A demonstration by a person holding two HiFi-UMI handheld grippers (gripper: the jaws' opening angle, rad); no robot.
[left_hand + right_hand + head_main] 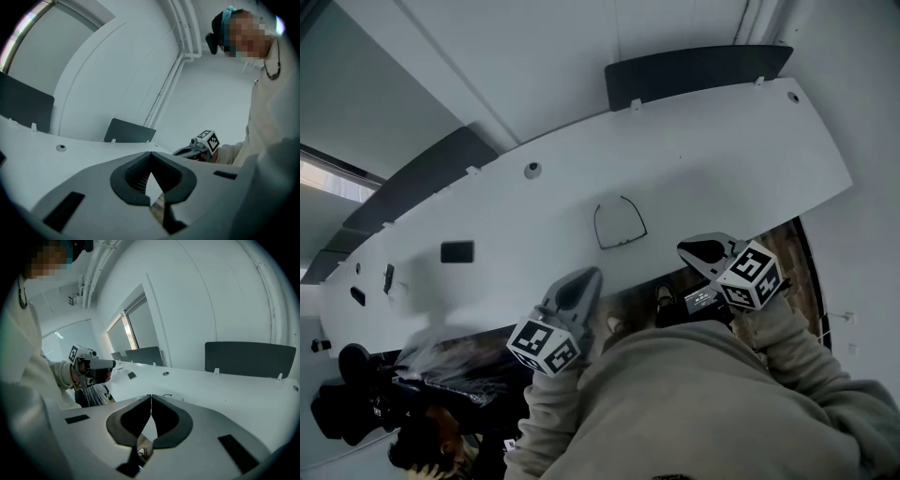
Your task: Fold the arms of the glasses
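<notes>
A long white tabletop lies ahead of the left tongs and right tongs, with dark panels on its far edge. A white wall rises behind. A bright window shows beyond the left tongs, and wood floor just beside the right tongs.

Glasses: one pair, thin dark frame, seen only as a fine outline. It lies flat on the white bench, near the bench's near edge and about mid-length. Both arms stand unfolded, running from the front bar toward the far side of the bench, their ends apart. Lens detail is too small to tell. Nothing touches the pair.
</notes>
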